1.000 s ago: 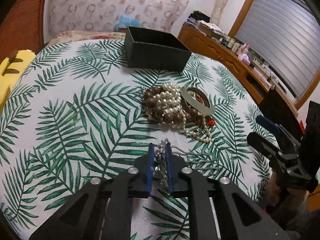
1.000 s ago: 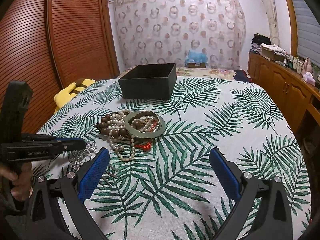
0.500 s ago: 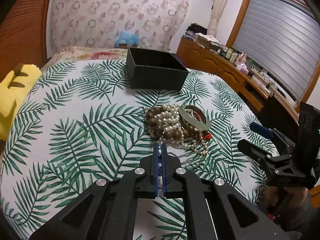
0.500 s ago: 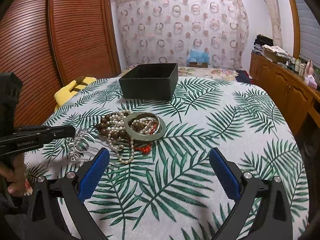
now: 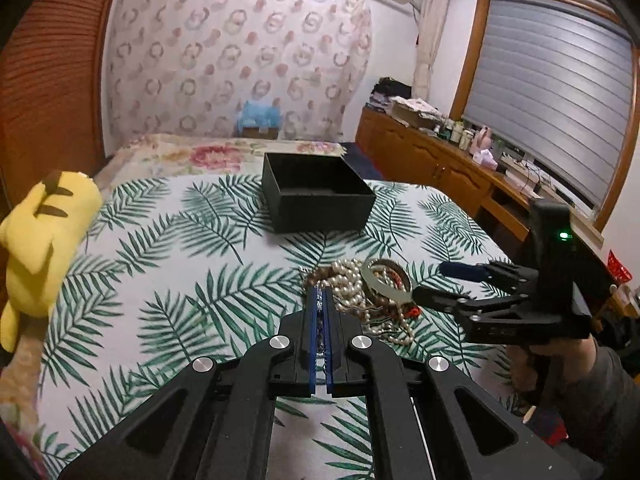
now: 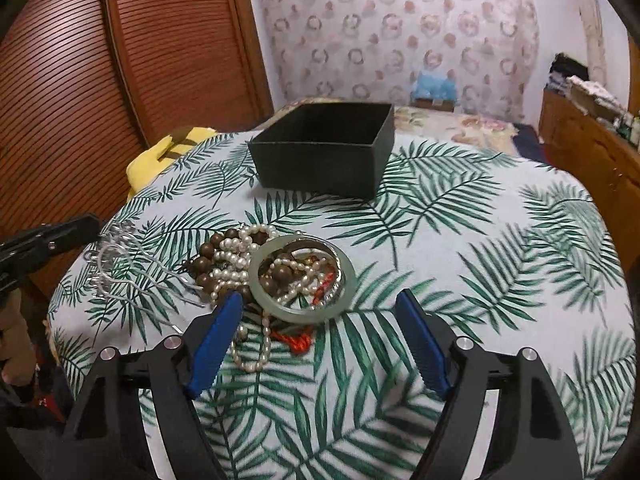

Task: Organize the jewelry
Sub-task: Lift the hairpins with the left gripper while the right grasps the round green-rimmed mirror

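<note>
A heap of jewelry lies on the palm-leaf tablecloth point(image 6: 460, 240): a pale green bangle point(image 6: 304, 317), pearl strands point(image 6: 234, 256), brown wooden beads point(image 6: 204, 264) and a red cord point(image 6: 298, 339). My right gripper point(image 6: 318, 298) hovers just over the heap's near side. Its jaws are closing, the bangle lies between the blue fingers, and the pads do not touch it. My left gripper point(image 5: 319, 292) is shut on a silver pronged hair comb point(image 6: 116, 264), which hangs above the cloth left of the heap. An open black box point(image 6: 324, 156) stands farther back, empty as far as I can see.
A yellow plush toy point(image 5: 44, 240) lies at the table's left edge. Behind the table is a bed with a floral cover point(image 5: 224, 152). A wooden cabinet point(image 5: 440, 164) runs along the right, and slatted wooden doors point(image 6: 120, 80) stand on the left.
My left gripper closed fully on the silver comb and lifted it off the cloth. My right gripper slid left to the heap and its jaws narrowed.
</note>
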Demonstrator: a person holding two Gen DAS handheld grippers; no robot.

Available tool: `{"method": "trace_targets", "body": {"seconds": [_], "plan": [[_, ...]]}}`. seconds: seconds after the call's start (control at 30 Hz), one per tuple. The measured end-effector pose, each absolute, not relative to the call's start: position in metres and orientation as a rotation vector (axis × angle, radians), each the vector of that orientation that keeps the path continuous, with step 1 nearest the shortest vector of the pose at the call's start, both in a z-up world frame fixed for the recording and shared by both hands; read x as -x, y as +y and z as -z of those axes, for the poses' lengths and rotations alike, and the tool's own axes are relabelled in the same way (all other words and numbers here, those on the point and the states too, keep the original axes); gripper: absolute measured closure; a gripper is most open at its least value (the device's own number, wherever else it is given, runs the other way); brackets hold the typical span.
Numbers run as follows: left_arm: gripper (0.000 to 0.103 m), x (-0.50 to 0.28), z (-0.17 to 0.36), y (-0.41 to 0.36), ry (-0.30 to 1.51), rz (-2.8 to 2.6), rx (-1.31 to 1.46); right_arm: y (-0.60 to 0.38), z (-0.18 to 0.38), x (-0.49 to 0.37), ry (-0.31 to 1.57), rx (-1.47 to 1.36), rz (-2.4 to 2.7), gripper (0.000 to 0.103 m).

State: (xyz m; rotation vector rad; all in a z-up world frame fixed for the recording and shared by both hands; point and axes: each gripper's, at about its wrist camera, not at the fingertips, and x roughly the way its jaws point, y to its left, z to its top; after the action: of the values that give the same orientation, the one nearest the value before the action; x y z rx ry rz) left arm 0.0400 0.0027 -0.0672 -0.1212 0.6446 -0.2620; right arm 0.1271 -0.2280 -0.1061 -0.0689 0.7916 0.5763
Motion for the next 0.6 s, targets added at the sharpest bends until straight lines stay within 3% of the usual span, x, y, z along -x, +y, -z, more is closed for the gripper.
{"method": "trace_targets", "body": {"seconds": [0.47,0.6], "plan": [[0.102,-0.047,0.054,0.012,0.594,0.236,0.107,-0.202,0.122,-0.161,0.919,0.052,-0.646,0.020],[0.102,-0.049,0.052,0.013,0.589,0.232,0.101,-0.198,0.122,-0.159,0.907,0.089,-0.642,0.029]]}}
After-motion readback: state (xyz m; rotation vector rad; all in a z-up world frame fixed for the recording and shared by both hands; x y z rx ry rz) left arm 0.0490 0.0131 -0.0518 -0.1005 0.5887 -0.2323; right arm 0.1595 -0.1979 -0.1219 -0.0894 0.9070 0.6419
